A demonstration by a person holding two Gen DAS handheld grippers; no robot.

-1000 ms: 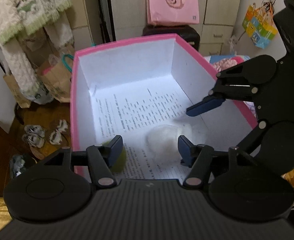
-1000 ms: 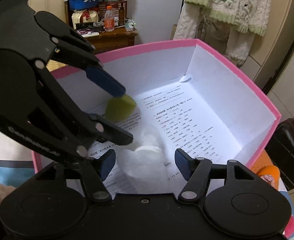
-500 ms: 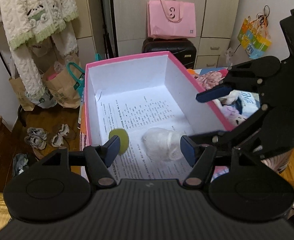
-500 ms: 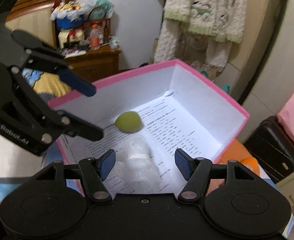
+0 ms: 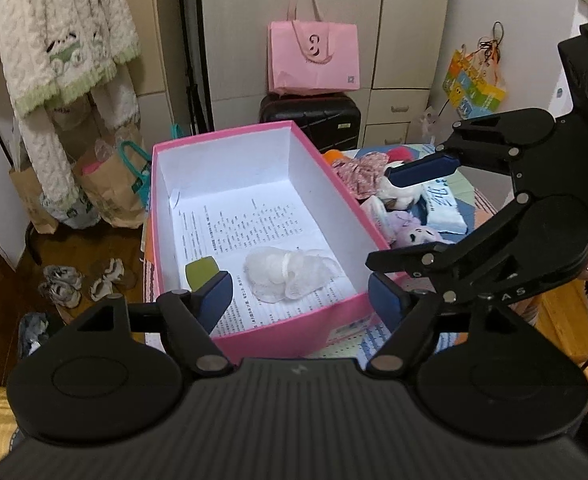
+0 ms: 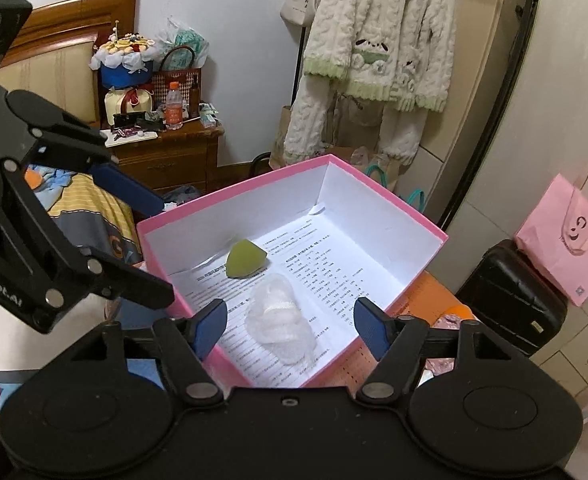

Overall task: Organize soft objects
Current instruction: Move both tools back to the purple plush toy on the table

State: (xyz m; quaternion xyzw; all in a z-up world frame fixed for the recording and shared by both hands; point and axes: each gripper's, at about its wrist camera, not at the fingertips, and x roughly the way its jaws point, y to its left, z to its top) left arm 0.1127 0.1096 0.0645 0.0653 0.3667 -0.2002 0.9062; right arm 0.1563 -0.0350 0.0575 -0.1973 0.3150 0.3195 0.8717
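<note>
A pink box [image 5: 326, 184] [image 6: 398, 204] with a white inside and a printed sheet on its floor holds a white mesh puff [image 5: 286, 272] [image 6: 280, 324] and a green sponge [image 5: 202, 270] [image 6: 244, 258]. My left gripper [image 5: 298, 300] is open and empty, above the box's near end; it also shows in the right wrist view [image 6: 146, 248]. My right gripper [image 6: 290, 324] is open and empty, above the box's near side; it also shows in the left wrist view [image 5: 406, 216]. Soft toys [image 5: 398, 196] lie right of the box.
A pink bag [image 5: 314, 60] sits on a black suitcase [image 5: 314, 120] by the cabinets. A knitted jacket [image 5: 54, 40] hangs at left over paper bags [image 5: 106, 192]. Shoes [image 5: 78, 280] lie on the floor. A wooden nightstand [image 6: 166, 152] stands by the bed.
Both grippers have lifted up and back out of the box, open and empty. The white puff and green sponge stay on the box floor.
</note>
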